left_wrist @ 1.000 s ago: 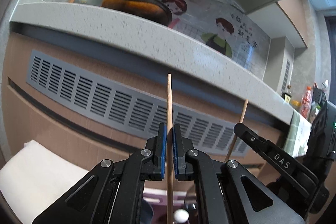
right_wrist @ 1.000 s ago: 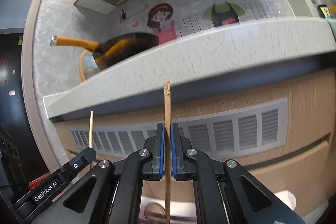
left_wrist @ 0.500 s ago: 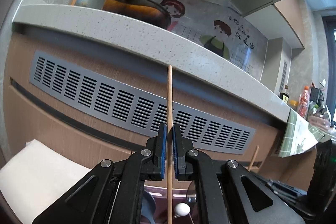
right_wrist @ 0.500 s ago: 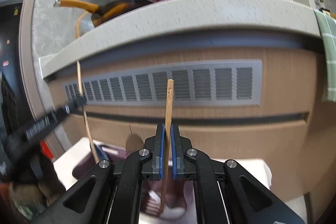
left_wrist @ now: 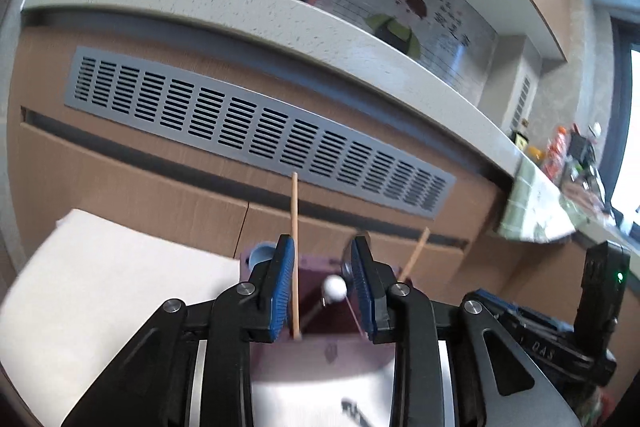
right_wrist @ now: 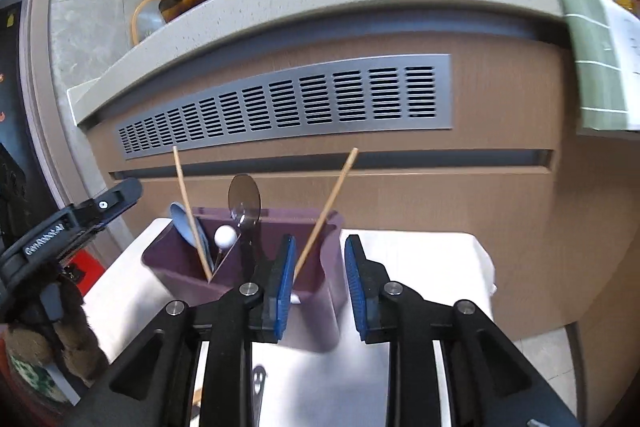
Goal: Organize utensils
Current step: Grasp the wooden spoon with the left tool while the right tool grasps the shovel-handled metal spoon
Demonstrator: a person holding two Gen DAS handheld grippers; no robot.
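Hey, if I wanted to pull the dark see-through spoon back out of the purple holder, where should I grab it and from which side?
Judging by its pose, grip the dark translucent spoon by its oval bowl, which stands clear above the purple plastic utensil holder's rim. Come down from above, jaws closing on the bowl's flat faces. The handle is sunk inside, crowded by the white ball-topped stick and the left bamboo chopstick.

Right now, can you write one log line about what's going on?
left gripper: open | right gripper: open | two chopsticks: standing in purple holder | step: chopsticks dropped in
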